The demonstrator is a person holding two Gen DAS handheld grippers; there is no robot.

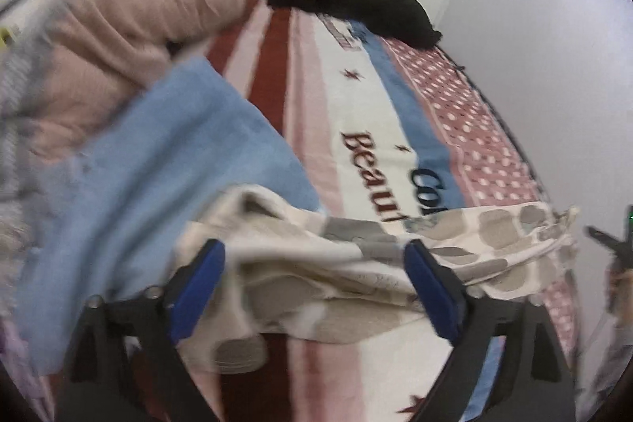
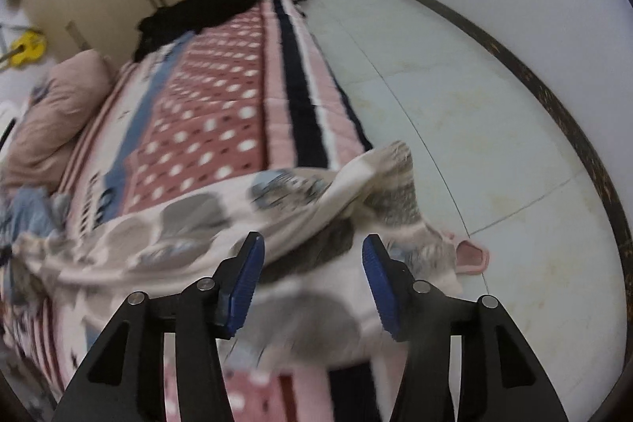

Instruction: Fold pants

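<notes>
Bed [image 1: 356, 97] carries one pants [image 1: 336, 263], one black garment [image 1: 356, 6].

Bedspread [image 1: 356, 113], centre-right of your left wrist view: dark red "Beaut", cut off by cloth; below it black "Co", also cut off.

Motion blur smears the patterned pants [image 2: 205, 224], and the pink slipper [image 2: 470, 256] lies half hidden behind them.

Both wrist views are aimed steeply down, close over the bed [image 1: 356, 97]; the patterned pants [image 2: 198, 224] are shared.
</notes>
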